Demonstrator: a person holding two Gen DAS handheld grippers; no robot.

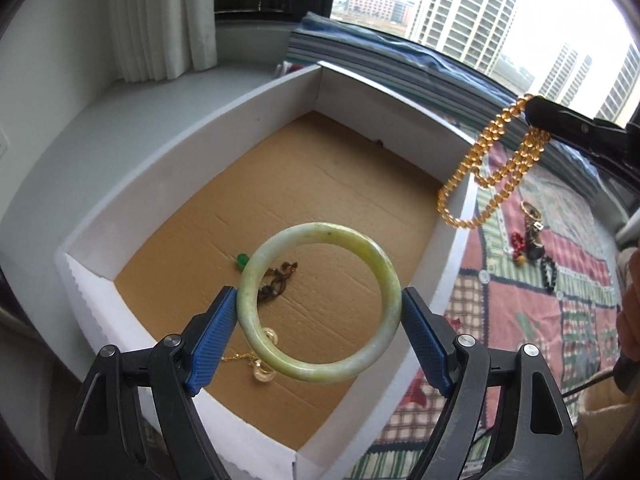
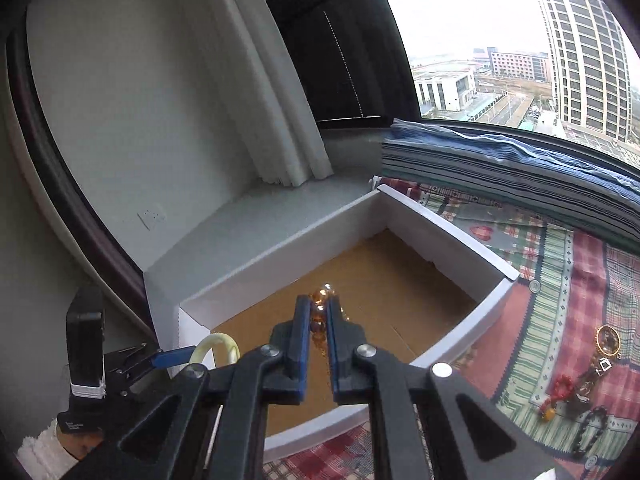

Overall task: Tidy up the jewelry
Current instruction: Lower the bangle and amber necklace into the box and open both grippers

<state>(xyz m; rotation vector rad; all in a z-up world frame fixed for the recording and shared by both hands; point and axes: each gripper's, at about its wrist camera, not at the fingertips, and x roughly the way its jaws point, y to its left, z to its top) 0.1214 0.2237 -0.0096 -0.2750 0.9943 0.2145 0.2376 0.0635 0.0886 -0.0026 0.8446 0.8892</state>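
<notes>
1. Aloft over a white-walled cardboard box [image 1: 192,184], a pale green jade-like bangle [image 1: 320,308] sits clamped across its outer rim between the blue pads of the left gripper [image 1: 320,312], whose jaws stand wide to span it.
2. Rigid, smooth and likely brittle, the bangle looks fairly heavy for its size; a hold at opposite points of the rim suits it, though polished stone could slip from the pads, and it is best set down gently rather than dropped.
3. Nearby, at the box's right wall, the right gripper [image 2: 319,316] is nearly closed, pinching an amber bead strand [image 1: 490,168] that hangs in limp loops — light and floppy, prone to swing and snag.
4. Below, the box floor already holds a green-stoned piece [image 1: 242,259], a dark brown trinket [image 1: 276,280] and a gold chain with pale rings [image 1: 260,360].
5. Beyond the box, more jewelry [image 2: 584,384] waits in a small heap on a patchwork quilt [image 1: 540,320] beside the window.
</notes>
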